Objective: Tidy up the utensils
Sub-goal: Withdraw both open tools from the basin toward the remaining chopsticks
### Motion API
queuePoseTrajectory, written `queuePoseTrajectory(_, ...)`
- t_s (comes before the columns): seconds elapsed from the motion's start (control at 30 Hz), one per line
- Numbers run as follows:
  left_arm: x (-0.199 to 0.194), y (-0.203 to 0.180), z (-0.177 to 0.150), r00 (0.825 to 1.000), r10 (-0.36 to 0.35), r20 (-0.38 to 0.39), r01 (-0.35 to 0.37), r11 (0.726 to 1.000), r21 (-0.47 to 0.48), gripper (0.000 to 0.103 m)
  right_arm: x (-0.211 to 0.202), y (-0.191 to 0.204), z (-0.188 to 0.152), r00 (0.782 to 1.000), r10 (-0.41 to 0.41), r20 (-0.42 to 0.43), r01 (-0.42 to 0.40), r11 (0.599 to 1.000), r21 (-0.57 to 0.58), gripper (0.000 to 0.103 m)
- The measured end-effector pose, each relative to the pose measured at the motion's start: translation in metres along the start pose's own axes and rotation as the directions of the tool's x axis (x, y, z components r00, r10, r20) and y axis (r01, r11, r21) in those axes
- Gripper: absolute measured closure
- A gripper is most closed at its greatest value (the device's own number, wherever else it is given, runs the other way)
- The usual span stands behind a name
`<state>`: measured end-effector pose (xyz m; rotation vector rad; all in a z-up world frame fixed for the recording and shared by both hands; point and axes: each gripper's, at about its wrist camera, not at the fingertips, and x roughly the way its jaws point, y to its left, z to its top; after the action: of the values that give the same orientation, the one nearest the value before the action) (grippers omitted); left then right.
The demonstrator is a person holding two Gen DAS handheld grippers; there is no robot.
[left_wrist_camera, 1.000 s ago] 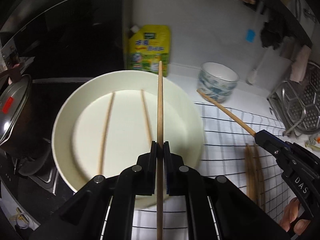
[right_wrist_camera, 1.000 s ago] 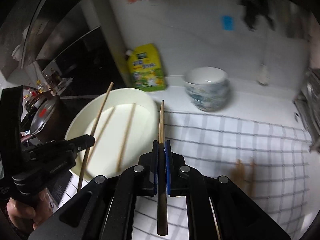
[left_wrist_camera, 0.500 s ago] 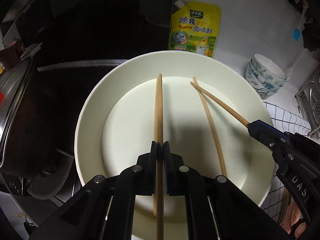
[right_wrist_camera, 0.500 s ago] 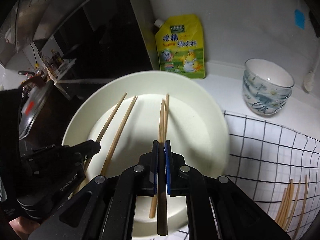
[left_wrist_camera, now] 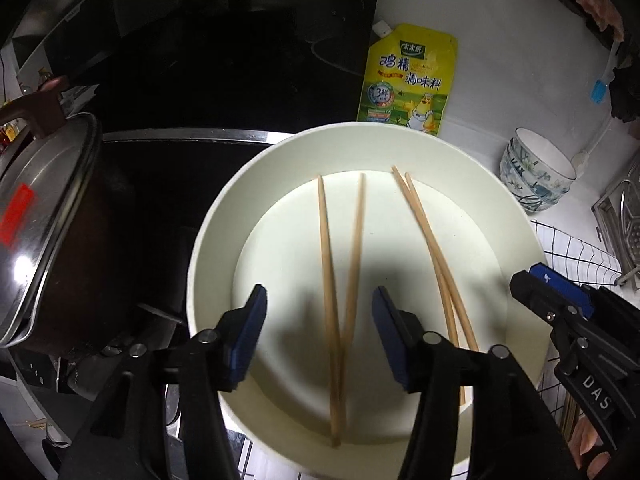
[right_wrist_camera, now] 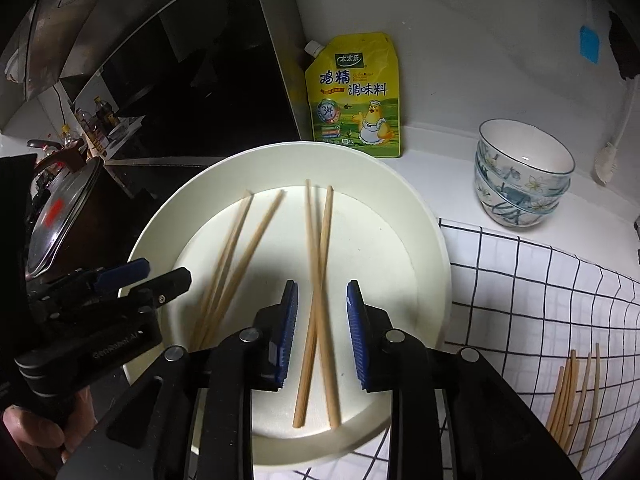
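Far left: pot with a steel lid bearing a red sticker, on the dark hob.

Left tongs: spread wide, nothing gripped, hovering over the near-left part of the plate. In the right wrist view they show at the plate's left rim, likewise apart.

Plate: big, white, round, sitting at the bench edge next to the hob, with its near right rim over the checked cloth. Four chopsticks lie flat in it in two pairs:
- left pair: far tips apart, near ends meeting in a V, under the left tongs.
- right pair: crossing in a shallow X, directly between the right tongs' fingers, slightly blurred.

Right tongs: parted wide, holding nothing, low over the right pair. Left wrist view shows only one blue-tipped end at the plate's right rim.

Far behind the plate: yellow seasoning pouch leaning on the white wall.

Right of the plate: stacked floral bowls on the bench, well apart from the plate.

Near right: loose bunch of more chopsticks lying on the cloth.
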<state>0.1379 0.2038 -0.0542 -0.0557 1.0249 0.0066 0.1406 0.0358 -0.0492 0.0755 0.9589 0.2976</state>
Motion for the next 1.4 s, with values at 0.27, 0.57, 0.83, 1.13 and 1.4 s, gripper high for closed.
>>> queuePoseTrajectory(0.27,-0.019,-0.004,-0.010,1.000,-0.001,0.022,0.001,1.000,0.005,0.037,-0.017,-0.004,-0.012,1.000,-0.001,0.007,0.001,1.000,0.014,0.074)
queuePoseTrajectory(0.57,-0.046,-0.018,-0.022,0.998,-0.012,0.062,0.011,1.000,0.016,0.034,-0.046,-0.014,-0.030,1.000,-0.012,0.027,0.011,1.000,0.028,0.067)
queuePoseTrajectory(0.83,-0.062,-0.038,-0.029,0.997,-0.018,0.078,0.016,0.999,0.037,0.034,-0.069,-0.026,-0.043,0.999,-0.023,0.043,0.022,0.999,0.034,0.062)
queuePoseTrajectory(1.13,-0.079,-0.064,-0.040,0.995,-0.022,0.097,0.018,0.999,0.048,0.029,-0.097,-0.050,-0.057,0.997,-0.039,0.060,0.037,0.998,0.042,0.059)
queuePoseTrajectory(1.4,-0.087,-0.100,-0.050,0.995,-0.038,0.096,0.031,0.997,0.068,0.025,-0.119,-0.083,-0.074,0.996,-0.060,0.070,0.056,0.996,0.066,0.054)
